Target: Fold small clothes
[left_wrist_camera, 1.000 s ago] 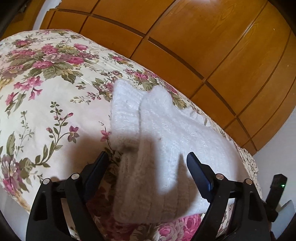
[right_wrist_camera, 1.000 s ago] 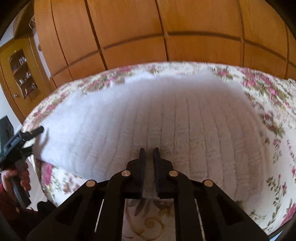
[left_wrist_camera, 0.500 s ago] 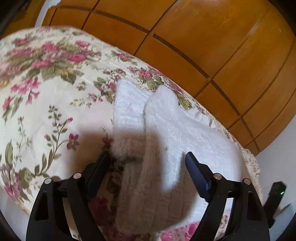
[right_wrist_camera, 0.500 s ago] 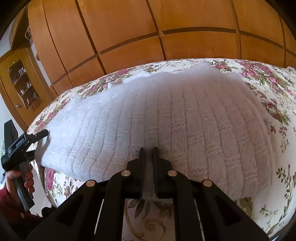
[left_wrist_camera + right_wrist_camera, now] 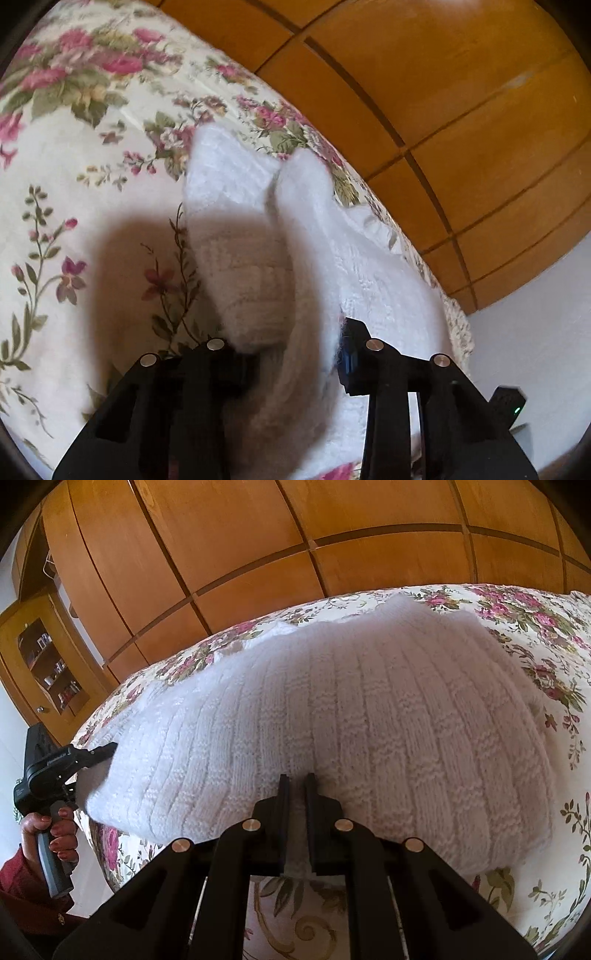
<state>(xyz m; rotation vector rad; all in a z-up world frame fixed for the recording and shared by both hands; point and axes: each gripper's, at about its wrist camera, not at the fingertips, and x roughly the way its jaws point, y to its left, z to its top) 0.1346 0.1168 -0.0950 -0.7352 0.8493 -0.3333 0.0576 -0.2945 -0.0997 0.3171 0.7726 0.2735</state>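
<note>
Right gripper (image 5: 296, 781) has its jaws clamped on the near hem of the soft, floppy white ribbed knitted garment (image 5: 369, 720), left gripper (image 5: 291, 354) has its jaws pinched on its bunched corner — light, stretchy, best held by the edges.

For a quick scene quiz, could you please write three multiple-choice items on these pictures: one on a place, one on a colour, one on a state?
1. Where does the knit lie?
A. on a floral bedspread
B. on a bare wooden floor
C. inside a basket

2. What colour is the knit?
A. red
B. white
C. navy

3. How does the right gripper stand?
A. wide open above the knit
B. shut on the knit's near edge
C. shut on nothing

Key:
1 A, flowered bedspread shows all round it.
2 B, the wool is plain white.
3 B, knit fills the narrow gap between its fingers.
</note>
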